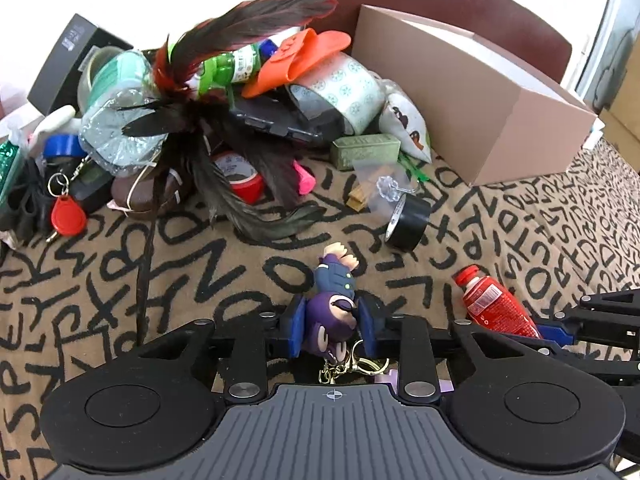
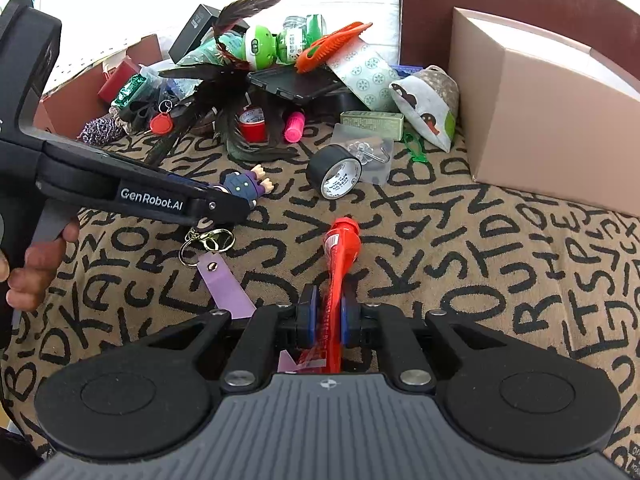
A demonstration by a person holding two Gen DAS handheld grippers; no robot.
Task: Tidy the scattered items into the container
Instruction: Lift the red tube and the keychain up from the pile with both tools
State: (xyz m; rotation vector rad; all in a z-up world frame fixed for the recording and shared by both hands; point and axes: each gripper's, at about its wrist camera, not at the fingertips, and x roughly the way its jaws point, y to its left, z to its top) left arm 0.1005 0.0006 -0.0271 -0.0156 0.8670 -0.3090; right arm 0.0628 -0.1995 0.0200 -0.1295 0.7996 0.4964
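My left gripper (image 1: 332, 326) is shut on a purple figure keychain (image 1: 334, 300), its blue pads against the figure's head; the key ring and lilac tag (image 2: 228, 290) hang below. My right gripper (image 2: 328, 314) is shut on a red tube (image 2: 340, 264), whose cap points away from me. In the left wrist view the red tube (image 1: 492, 302) shows at the right. The tan cardboard box (image 1: 472, 96) stands at the back right and also shows in the right wrist view (image 2: 552, 108).
A pile of clutter lies at the back: dark feathers (image 1: 224, 80), patterned tape roll (image 1: 348, 88), orange silicone piece (image 1: 296, 56), green tin (image 1: 366, 150), red key fob (image 1: 68, 212), pink marker (image 1: 304, 176). A black tape roll (image 1: 408, 218) lies nearer on the lettered cloth (image 1: 200, 272).
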